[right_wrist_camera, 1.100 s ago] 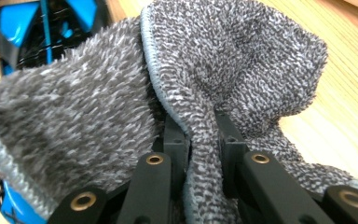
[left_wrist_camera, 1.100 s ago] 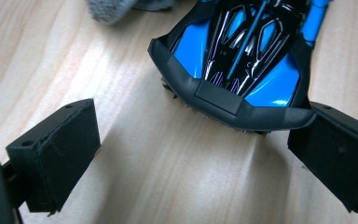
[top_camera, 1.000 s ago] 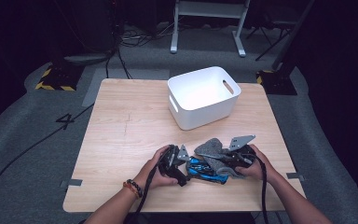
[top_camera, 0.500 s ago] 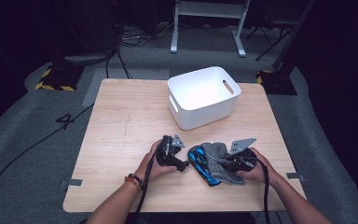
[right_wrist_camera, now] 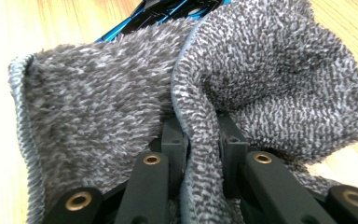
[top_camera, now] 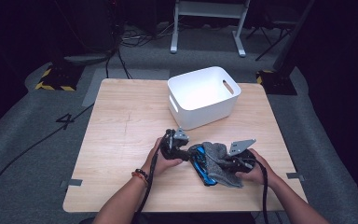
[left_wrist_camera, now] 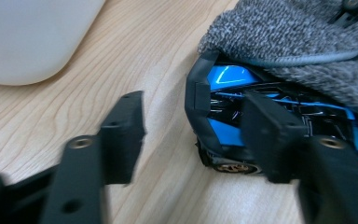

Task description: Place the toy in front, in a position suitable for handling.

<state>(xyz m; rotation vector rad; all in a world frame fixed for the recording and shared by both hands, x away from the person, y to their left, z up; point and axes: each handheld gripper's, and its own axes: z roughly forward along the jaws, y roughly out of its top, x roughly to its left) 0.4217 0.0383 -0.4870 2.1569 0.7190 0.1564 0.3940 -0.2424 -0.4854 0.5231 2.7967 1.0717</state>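
On the near half of the table [top_camera: 121, 116], all work is grouped between the two hands.
Car: a blue and black toy car [top_camera: 199, 163] is seen lying on the wood, partly covered; in the left gripper view its blue body and one wheel [left_wrist_camera: 235, 167] are exposed.
Cloth: a grey fuzzy cloth [top_camera: 219, 161] is draped over the car's right side, touching it, with its far edge resting on the table.
Right gripper: the right gripper [right_wrist_camera: 200, 140] is clamped on a fold of the cloth; the fold is squeezed thin between both pads.
Left gripper: the left gripper [left_wrist_camera: 193, 126] is placed at the car's uncovered end; its jaws have just been closing. One jaw is set over the car's side, the other is on bare wood just beside the nose. A gap is seen on that side, so no pinch is made yet.
Bin: a white bin [top_camera: 204, 95] is stood on the far side of the table, apart from the car.
Hands: each gripper is held low, just above the table.
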